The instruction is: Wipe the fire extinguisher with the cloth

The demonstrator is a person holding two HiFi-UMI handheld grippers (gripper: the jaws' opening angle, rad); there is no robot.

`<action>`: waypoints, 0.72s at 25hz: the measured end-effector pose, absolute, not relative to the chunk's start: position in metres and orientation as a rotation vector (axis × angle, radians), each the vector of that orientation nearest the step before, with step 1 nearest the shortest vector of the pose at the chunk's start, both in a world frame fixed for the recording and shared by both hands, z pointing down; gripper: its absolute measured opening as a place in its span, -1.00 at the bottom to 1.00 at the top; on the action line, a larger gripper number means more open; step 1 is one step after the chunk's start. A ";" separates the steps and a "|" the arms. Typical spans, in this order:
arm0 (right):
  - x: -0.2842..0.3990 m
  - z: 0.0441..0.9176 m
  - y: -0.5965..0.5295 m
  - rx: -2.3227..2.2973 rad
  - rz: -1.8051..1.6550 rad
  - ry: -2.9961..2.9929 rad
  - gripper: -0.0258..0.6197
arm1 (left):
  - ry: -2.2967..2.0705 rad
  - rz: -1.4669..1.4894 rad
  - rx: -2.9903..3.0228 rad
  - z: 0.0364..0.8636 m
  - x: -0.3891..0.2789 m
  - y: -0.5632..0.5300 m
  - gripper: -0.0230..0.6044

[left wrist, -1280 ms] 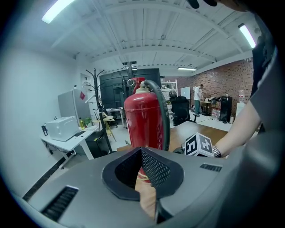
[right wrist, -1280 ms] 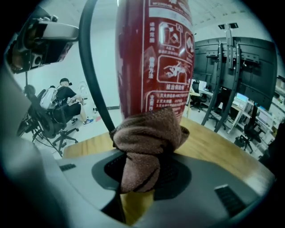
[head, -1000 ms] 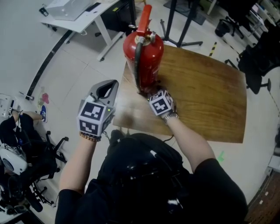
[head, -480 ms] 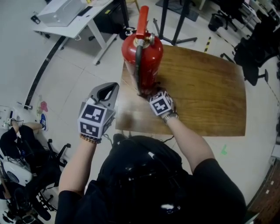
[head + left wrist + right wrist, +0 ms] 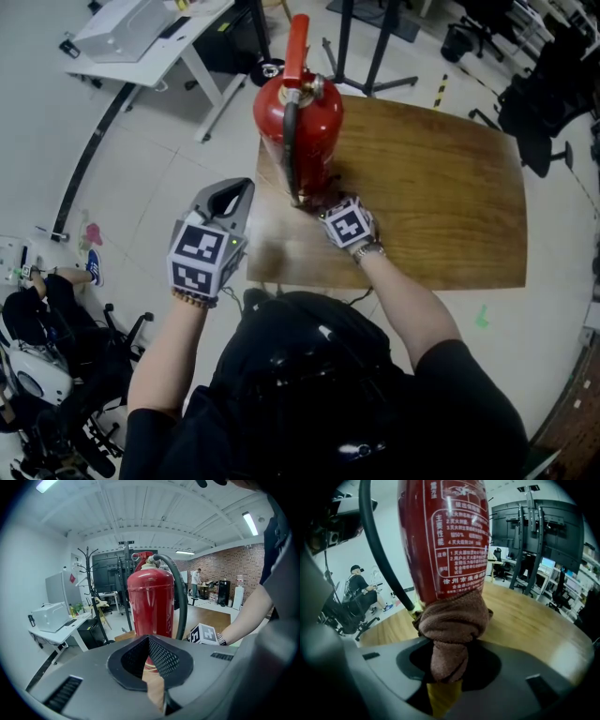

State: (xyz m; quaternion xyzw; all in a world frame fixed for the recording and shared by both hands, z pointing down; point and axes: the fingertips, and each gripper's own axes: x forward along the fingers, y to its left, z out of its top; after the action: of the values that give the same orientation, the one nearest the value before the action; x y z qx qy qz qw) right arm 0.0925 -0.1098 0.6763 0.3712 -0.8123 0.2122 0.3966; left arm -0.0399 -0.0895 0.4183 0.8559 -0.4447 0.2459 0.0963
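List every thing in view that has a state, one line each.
fire extinguisher: upright on the wooden table
cloth: bunched, pressed low against the extinguisher
right claw: shut on the cloth
left claw: shut, empty, clear of the extinguisher

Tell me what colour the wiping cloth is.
Dull pinkish-brown cloth, clearest in the right gripper view.

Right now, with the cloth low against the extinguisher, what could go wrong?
1. The fire extinguisher stands upright near the table's edge. The left gripper is shut and off it, so nothing steadies it, and a sideways push might slide or tip it.
2. The cloth in the right gripper is bunched beside the hose end and might snag it.
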 end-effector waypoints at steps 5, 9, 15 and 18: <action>0.113 0.656 -0.108 0.960 0.547 -2.097 -0.45 | -1.321 0.717 2.536 0.419 -0.035 -0.092 -0.93; 0.128 0.613 -0.116 1.005 0.548 -2.188 -0.45 | -1.327 0.709 2.539 0.418 -0.033 -0.096 -0.93; 0.153 0.536 -0.135 1.101 0.547 -2.325 -0.45 | -1.331 0.693 2.547 0.412 -0.026 -0.099 -0.93; 0.161 0.499 -0.144 1.136 0.555 -2.401 -0.45 | -1.333 0.689 2.551 0.410 -0.023 -0.100 -0.93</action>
State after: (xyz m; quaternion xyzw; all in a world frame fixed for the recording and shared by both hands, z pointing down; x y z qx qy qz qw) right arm 0.1609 -0.1441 0.4985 0.4090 -0.8647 0.1997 0.2123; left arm -0.0234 -0.0996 0.4101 0.8585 -0.4484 0.2317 0.0909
